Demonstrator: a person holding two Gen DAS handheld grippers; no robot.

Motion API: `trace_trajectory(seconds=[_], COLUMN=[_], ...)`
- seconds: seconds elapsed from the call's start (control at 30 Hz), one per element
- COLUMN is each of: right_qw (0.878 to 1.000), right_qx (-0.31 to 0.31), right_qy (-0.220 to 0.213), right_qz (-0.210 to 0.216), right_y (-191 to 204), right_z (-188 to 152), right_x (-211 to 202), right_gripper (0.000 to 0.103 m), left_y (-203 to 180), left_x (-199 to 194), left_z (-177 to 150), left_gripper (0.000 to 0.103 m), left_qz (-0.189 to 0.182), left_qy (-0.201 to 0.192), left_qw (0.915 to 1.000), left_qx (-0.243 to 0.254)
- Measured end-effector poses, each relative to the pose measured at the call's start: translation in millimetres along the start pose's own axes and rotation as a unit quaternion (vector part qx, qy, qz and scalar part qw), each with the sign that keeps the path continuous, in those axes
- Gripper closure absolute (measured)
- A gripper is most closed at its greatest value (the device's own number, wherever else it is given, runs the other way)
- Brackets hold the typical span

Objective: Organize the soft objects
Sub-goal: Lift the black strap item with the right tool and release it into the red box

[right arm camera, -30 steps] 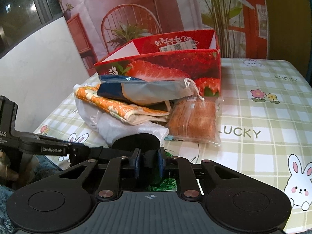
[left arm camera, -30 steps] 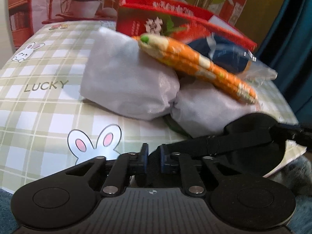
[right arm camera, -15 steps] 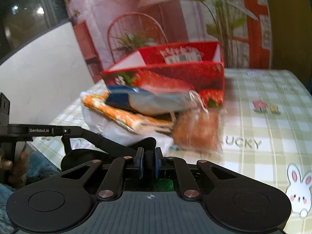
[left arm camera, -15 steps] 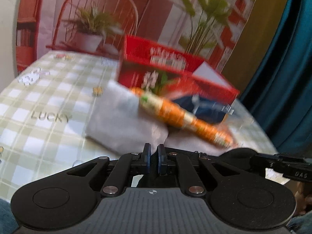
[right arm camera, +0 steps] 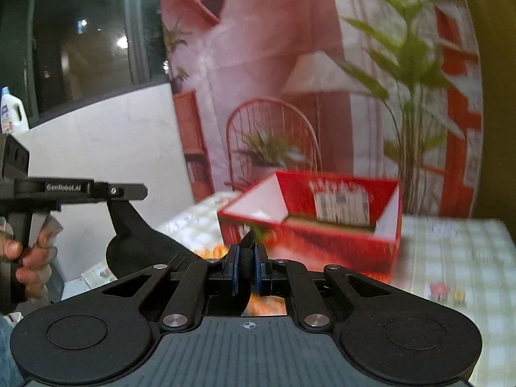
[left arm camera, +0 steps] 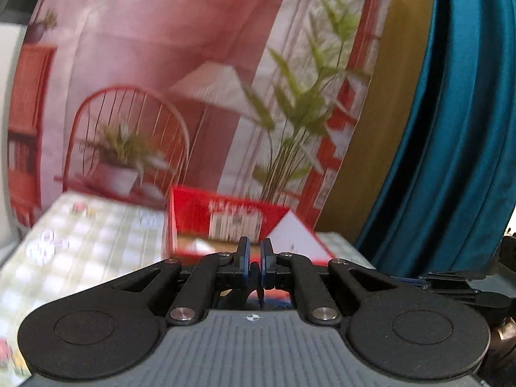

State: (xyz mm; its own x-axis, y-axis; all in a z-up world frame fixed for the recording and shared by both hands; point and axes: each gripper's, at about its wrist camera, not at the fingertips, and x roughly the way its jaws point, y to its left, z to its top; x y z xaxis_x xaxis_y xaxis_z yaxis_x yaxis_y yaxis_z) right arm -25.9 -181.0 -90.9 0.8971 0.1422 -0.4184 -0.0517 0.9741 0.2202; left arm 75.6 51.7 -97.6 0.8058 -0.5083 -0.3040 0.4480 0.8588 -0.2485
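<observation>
Both views are blurred by motion. My left gripper (left arm camera: 254,259) is shut on a black strap of a dark soft object, which hangs below the fingers. My right gripper (right arm camera: 245,262) is shut on another part of the same black object (right arm camera: 138,245), which stretches left toward the left gripper's body (right arm camera: 64,190). An open red strawberry box (left arm camera: 232,225) stands on the table ahead; it also shows in the right wrist view (right arm camera: 325,225). A bit of the orange patterned cloth (right arm camera: 264,304) shows between the right fingers. The rest of the soft pile is hidden under the grippers.
A green checked tablecloth (left arm camera: 80,245) covers the table, also visible at the right (right arm camera: 451,258). A printed backdrop with a chair and plants (left arm camera: 193,96) stands behind. A blue curtain (left arm camera: 458,129) hangs to the right. A white wall (right arm camera: 106,148) is at left.
Both grippers have lifted and tilted upward with the black object held between them. The soft pile has dropped out of view, and the red box now sits low in both views.
</observation>
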Motion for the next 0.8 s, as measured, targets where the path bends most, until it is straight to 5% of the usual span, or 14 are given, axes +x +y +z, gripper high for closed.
trace_trajectory(seconds=[0.4,0.8], right_qw=[0.998,0.996], right_qx=[-0.054,0.001], right_qy=[-0.032,0.03], right_qz=[-0.009,-0.083], right_y=[-12,-92], right_z=[68,76], right_x=[50,167], right_gripper=[0.095,0.095], left_y=[-6,7], left_x=[57,189], left_z=[55,60], left_gripper=[0.095,0.095], left_qz=[0.03,0.066], left_qy=[-0.021,0.051], left_qw=[0.999,0.9958], left_qx=[0.026,0.036])
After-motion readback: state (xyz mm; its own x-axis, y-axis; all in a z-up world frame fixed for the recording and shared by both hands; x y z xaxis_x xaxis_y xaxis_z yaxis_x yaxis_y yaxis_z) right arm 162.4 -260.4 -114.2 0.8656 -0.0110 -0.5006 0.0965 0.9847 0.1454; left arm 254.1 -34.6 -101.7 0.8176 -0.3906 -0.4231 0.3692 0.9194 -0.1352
